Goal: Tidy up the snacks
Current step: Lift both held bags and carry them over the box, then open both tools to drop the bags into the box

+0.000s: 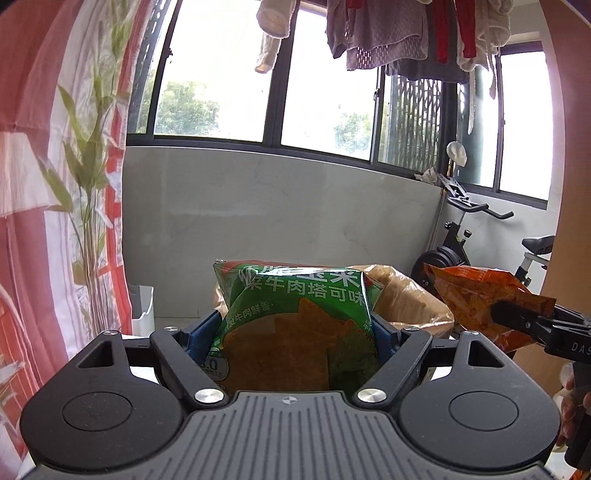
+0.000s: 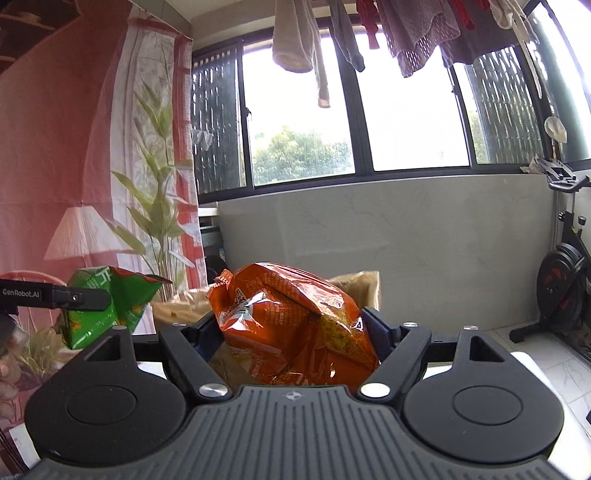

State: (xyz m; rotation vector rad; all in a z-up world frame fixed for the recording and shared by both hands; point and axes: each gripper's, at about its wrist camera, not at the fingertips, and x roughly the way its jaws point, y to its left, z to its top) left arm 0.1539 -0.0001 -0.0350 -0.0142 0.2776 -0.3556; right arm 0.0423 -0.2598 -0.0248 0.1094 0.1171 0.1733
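Note:
My left gripper (image 1: 295,328) is shut on a green chip bag (image 1: 295,325) with Chinese print, held upright in the air; the bag also shows at the left of the right wrist view (image 2: 107,306). My right gripper (image 2: 291,328) is shut on a crumpled orange chip bag (image 2: 291,325), which also shows at the right of the left wrist view (image 1: 476,299). Both bags hang side by side above an open brown bag or box (image 1: 410,299), seen behind the orange bag in the right wrist view (image 2: 358,282).
A grey half wall with dark-framed windows (image 1: 332,110) stands ahead, with laundry (image 1: 388,33) hanging above. A pink curtain (image 1: 44,184) and a leafy plant (image 2: 159,206) are on the left. An exercise bike (image 2: 565,288) stands on the right. A white bin (image 1: 142,310) sits low left.

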